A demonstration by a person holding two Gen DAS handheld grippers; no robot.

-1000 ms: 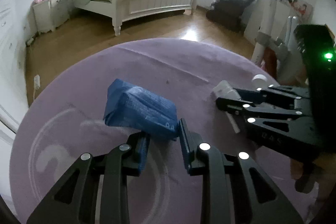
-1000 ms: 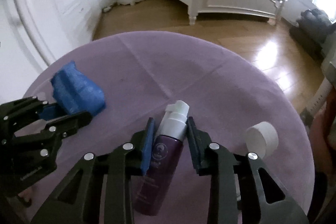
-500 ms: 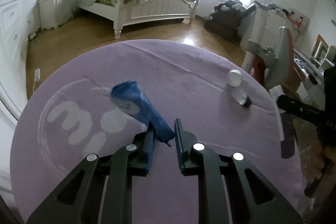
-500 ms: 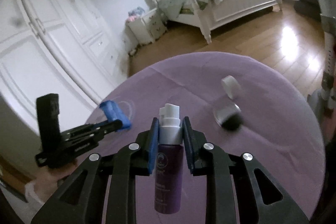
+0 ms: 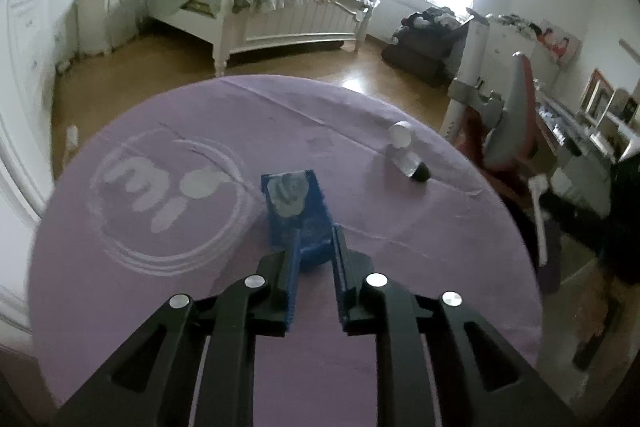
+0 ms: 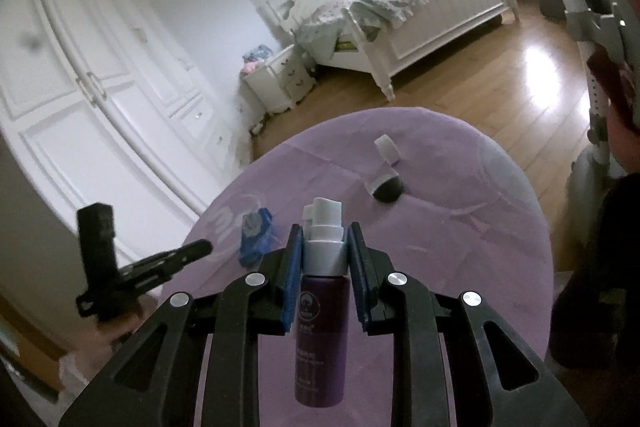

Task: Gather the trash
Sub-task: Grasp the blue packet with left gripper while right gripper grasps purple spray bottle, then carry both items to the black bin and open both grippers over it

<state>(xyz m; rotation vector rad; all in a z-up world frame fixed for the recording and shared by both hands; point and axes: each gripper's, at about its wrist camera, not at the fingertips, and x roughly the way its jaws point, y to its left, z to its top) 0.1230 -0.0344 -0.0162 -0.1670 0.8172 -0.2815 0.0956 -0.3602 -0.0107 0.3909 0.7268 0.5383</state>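
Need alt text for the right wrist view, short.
The right gripper is shut on the white pump neck of a purple plastic bottle, held above a round purple tablecloth. Beyond lie a white cap and a small black-ended jar.

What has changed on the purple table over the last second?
The right gripper lifted the purple spray bottle off the purple table. The left gripper raised the blue pack; its jaws are now opening around it. The white cap and small jar stayed on the table.
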